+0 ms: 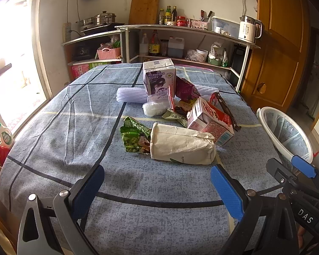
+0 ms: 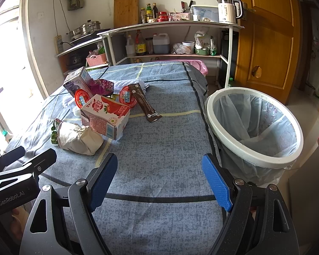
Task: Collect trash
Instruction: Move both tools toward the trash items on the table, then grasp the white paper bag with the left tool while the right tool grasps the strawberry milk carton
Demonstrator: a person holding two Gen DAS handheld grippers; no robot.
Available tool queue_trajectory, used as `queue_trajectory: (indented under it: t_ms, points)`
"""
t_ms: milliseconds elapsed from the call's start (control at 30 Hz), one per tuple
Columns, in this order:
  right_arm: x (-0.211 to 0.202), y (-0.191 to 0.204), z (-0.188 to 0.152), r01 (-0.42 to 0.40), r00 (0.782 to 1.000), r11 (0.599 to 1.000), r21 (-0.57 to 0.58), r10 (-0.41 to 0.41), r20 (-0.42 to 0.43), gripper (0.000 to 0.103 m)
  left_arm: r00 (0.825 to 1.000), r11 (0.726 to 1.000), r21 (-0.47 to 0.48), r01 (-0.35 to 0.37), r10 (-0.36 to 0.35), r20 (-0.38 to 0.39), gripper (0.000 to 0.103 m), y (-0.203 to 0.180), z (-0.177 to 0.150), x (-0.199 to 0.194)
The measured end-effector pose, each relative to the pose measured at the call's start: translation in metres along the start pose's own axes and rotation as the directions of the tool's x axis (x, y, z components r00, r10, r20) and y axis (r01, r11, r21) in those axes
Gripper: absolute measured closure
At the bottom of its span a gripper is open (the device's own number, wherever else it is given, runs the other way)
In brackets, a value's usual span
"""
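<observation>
Crumpled cream paper cup (image 1: 181, 146), lying on its side at the near edge of the trash heap, centre of the left wrist view. Long axis roughly left to right across that frame, open rim toward the left, squashed base toward the right. Straight ahead of the left gripper (image 1: 157, 191) and a little above it in frame, near but not touching. Blue pads spread wide, nothing between them. In the right wrist view the same cup (image 2: 78, 139) far over at lower left, well off the line of the right gripper (image 2: 159, 182), likewise gaping and empty. Left hand's tool judged the nearer and better aligned; cup's axis crosswise to the fingers, so probably a plain forward reach and a pinch across the narrow width.

Behind the cup, touching or nearly so: green snack wrapper (image 1: 134, 137) at its left, red-and-white juice carton (image 1: 210, 123) at its right. Further up the frame, purple carton (image 1: 159, 77) standing upright, clear plastic bags and a dark purple wrapper beside it. Brown sachet (image 2: 144, 103) lying apart from the pile, toward centre of the right wrist view, long axis running up and down the frame. All on blue checked cloth (image 1: 74, 106).

Lined bin (image 2: 255, 127) at right of the right wrist view, just beside the cloth's edge, seemingly empty.
</observation>
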State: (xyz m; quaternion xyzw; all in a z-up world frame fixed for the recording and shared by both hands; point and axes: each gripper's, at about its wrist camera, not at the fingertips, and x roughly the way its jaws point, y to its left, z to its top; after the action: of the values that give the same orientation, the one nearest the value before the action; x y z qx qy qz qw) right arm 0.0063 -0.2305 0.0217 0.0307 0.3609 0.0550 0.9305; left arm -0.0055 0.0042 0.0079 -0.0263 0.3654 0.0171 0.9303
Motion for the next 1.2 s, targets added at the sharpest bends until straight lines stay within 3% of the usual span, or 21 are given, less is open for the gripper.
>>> queue_trajectory:
  t_ms: [267,500,667,967,1067,1133,1200]
  points:
    - [0.002,0.001,0.003,-0.024,1.000,1.000,0.001,0.024,0.003,0.021,1.000,1.000,-0.022,0.017,-0.017,-0.016,0.001,0.006,0.001,0.003]
    - [0.014,0.003,0.016,-0.142,0.989,0.990,-0.016,0.142,0.027,0.021,1.000,0.999,-0.034,0.016,-0.016,0.001,0.001,0.029,0.010,0.011]
    - [0.035,0.017,0.032,-0.236,0.971,0.966,-0.104,0.238,0.005,0.021,1.000,0.999,-0.035,0.025,-0.024,0.019,0.002,0.045,0.019,0.020]
    - [0.077,0.039,0.056,-0.285,0.959,0.930,-0.232,0.275,-0.072,0.021,0.997,0.996,-0.039,0.080,-0.080,-0.010,0.002,0.060,0.035,0.045]
    - [0.090,0.041,0.060,-0.332,0.943,0.913,-0.238,0.310,-0.124,0.021,0.990,0.990,-0.052,0.133,-0.135,-0.038,0.001,0.062,0.036,0.053]
    - [0.098,0.041,0.064,-0.389,0.919,0.893,-0.224,0.360,-0.160,0.021,0.991,0.991,-0.041,0.128,-0.130,-0.034,0.002,0.063,0.037,0.056]
    - [0.103,0.042,0.067,-0.402,0.913,0.887,-0.228,0.370,-0.172,0.021,0.992,0.992,-0.040,0.118,-0.120,-0.046,0.002,0.065,0.036,0.059]
